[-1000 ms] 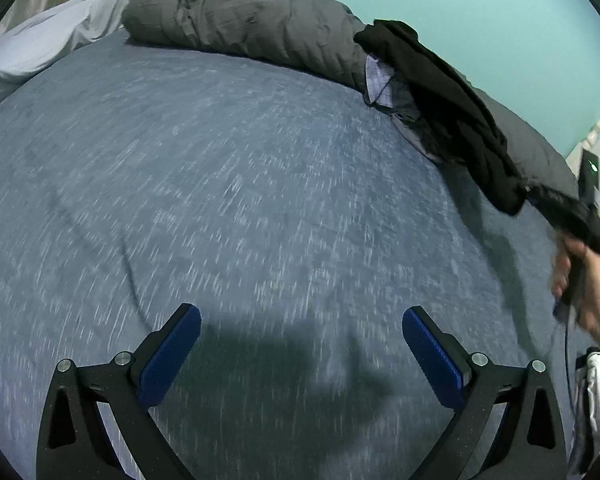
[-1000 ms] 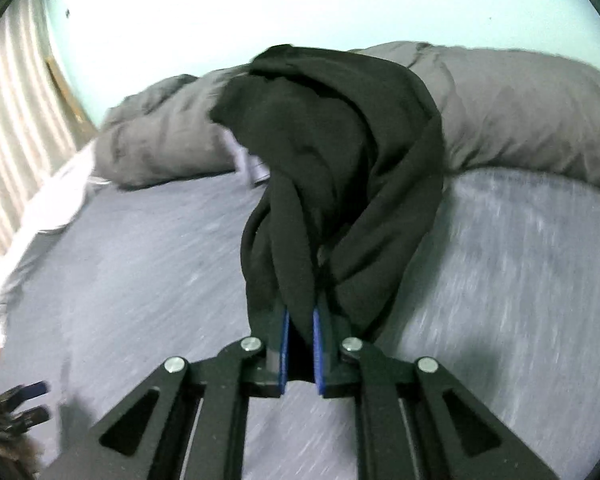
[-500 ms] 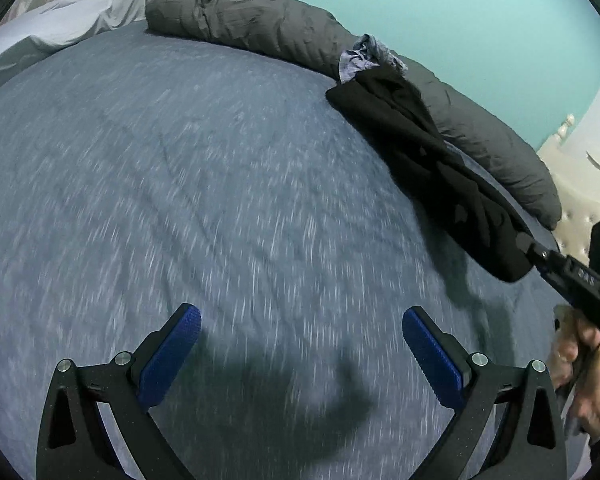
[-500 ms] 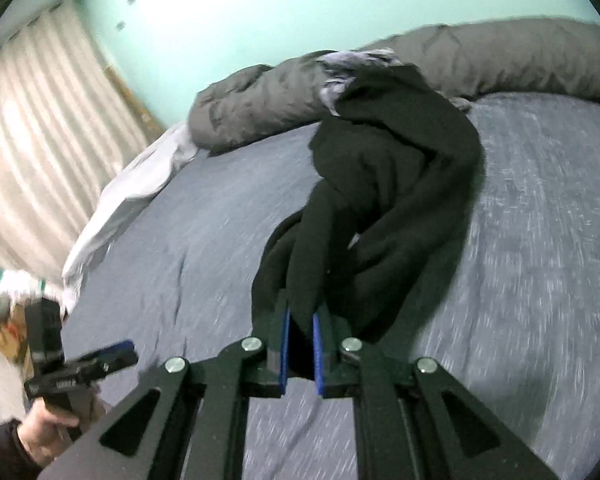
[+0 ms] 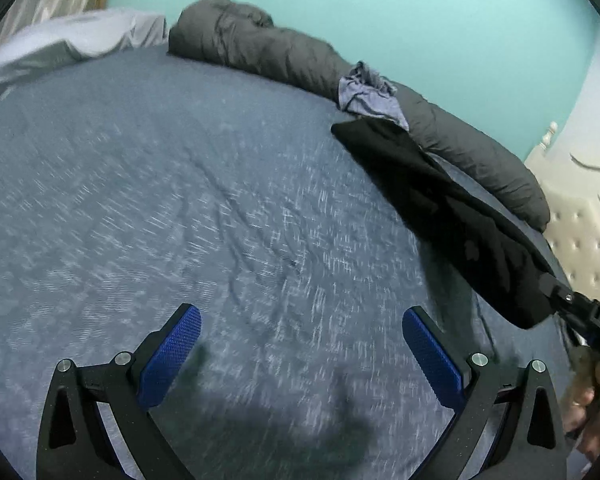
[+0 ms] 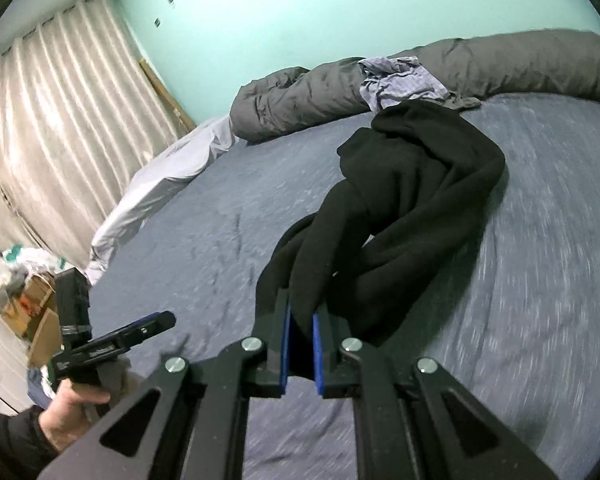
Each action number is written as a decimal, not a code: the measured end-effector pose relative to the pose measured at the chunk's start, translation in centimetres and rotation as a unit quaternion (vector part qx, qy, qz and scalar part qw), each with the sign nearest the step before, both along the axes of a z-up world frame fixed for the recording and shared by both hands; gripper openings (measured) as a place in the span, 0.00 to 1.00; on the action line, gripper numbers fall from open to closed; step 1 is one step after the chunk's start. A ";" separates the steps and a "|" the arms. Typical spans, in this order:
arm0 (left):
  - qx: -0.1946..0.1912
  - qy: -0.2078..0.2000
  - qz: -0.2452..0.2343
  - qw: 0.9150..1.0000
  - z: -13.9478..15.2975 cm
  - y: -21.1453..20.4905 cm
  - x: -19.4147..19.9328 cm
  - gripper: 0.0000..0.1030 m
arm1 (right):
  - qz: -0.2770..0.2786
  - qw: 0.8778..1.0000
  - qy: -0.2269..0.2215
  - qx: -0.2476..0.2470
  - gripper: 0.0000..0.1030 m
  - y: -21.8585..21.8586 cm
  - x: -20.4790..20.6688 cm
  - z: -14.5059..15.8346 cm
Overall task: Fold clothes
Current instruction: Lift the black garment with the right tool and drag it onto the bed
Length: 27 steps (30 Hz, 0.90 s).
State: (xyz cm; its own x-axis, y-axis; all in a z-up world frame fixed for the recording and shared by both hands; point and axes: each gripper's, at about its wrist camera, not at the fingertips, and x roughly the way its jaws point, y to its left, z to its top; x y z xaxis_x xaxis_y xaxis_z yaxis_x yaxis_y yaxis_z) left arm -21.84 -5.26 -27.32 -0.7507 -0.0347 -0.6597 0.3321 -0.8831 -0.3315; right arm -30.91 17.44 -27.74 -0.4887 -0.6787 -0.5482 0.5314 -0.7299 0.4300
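A rolled grey duvet (image 6: 480,68) lies along a mint-green wall (image 5: 380,12); pale pleated curtains (image 6: 64,128) hang beside possibly cardboard boxes (image 6: 40,312).

Both fisheye views bow strongly, with black vignette at the corners. The blue bedsheet (image 5: 220,200) is smeared by motion streaks, worst toward the near edge. Soft, even indoor light; the teal wall (image 6: 300,12) glares almost white above the grey duvet (image 6: 300,88). A dark, diffuse shadow (image 5: 284,436) lies on the sheet between the left gripper's (image 5: 300,352) fingers.
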 end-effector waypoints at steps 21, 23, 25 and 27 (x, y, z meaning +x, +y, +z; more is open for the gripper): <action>0.011 -0.009 0.002 1.000 -1.8 -1.5 2.9 1.00 | -0.197 0.975 -0.057 0.084 0.22 6.3 8.4 -2.0; 0.011 -0.012 0.001 1.000 -2.0 -1.5 2.8 1.00 | -0.224 0.970 -0.056 0.076 0.33 7.1 7.2 -1.8; 0.011 -0.014 0.000 1.000 -2.1 -1.5 2.7 1.00 | -0.234 0.969 -0.045 0.070 0.40 7.3 6.2 -1.3; 0.014 -0.015 0.000 1.000 -2.2 -1.6 2.5 1.00 | -0.245 0.967 -0.033 0.057 0.60 7.2 4.5 -0.5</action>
